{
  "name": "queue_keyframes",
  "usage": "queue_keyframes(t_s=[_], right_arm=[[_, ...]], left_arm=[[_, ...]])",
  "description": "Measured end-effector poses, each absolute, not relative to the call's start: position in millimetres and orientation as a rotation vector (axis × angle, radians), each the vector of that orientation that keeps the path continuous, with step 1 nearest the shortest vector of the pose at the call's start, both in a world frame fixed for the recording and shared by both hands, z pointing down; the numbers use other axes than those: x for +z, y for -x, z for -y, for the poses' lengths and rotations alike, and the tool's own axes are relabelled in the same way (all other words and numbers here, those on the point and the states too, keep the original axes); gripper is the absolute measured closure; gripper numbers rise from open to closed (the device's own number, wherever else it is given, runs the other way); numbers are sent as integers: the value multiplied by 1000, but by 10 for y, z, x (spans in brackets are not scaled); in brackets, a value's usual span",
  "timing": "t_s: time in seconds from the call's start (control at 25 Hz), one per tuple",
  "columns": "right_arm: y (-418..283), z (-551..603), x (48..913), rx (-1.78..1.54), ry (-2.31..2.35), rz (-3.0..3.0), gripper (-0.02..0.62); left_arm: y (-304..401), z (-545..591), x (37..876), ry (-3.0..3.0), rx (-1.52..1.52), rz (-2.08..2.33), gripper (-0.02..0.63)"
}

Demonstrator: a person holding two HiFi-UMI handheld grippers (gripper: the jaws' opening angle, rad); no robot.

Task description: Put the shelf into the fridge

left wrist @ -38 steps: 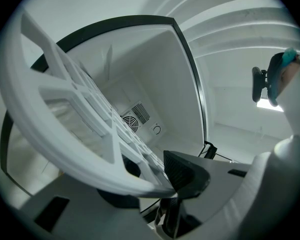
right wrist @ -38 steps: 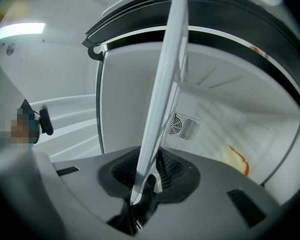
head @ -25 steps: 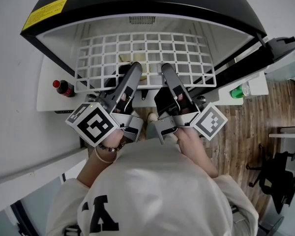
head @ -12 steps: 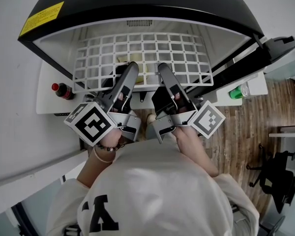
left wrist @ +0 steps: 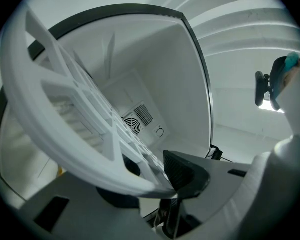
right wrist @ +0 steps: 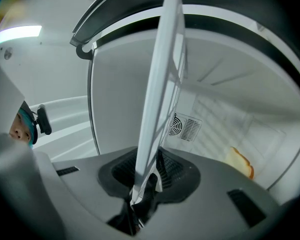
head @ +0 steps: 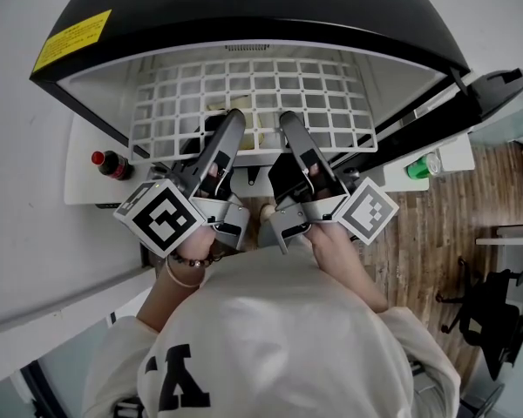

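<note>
Left gripper (head: 234,120) and right gripper (head: 289,122) both pinch the shelf (head: 253,90) by its near rim, its depth pointing to 12 o'clock into the fridge (head: 244,11).

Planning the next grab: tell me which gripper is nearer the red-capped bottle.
Left. The left gripper holds the shelf by its front edge, the red-capped bottle out to its left; the right gripper holds that edge farther from the bottle.
</note>
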State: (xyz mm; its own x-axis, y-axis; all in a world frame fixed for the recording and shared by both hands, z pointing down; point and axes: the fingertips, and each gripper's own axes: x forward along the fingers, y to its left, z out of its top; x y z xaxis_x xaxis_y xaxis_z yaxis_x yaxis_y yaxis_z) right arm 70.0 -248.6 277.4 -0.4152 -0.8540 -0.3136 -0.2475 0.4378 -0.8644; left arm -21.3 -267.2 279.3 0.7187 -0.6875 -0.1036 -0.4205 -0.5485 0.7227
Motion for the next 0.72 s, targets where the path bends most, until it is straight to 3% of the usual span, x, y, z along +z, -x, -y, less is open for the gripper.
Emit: queue_keyframes(t_s=[0.72], right_arm=[[-704,2521,2769,-974,919,-1883,515]], left_arm=[[206,2715,2784,-2223,-500,830,471]])
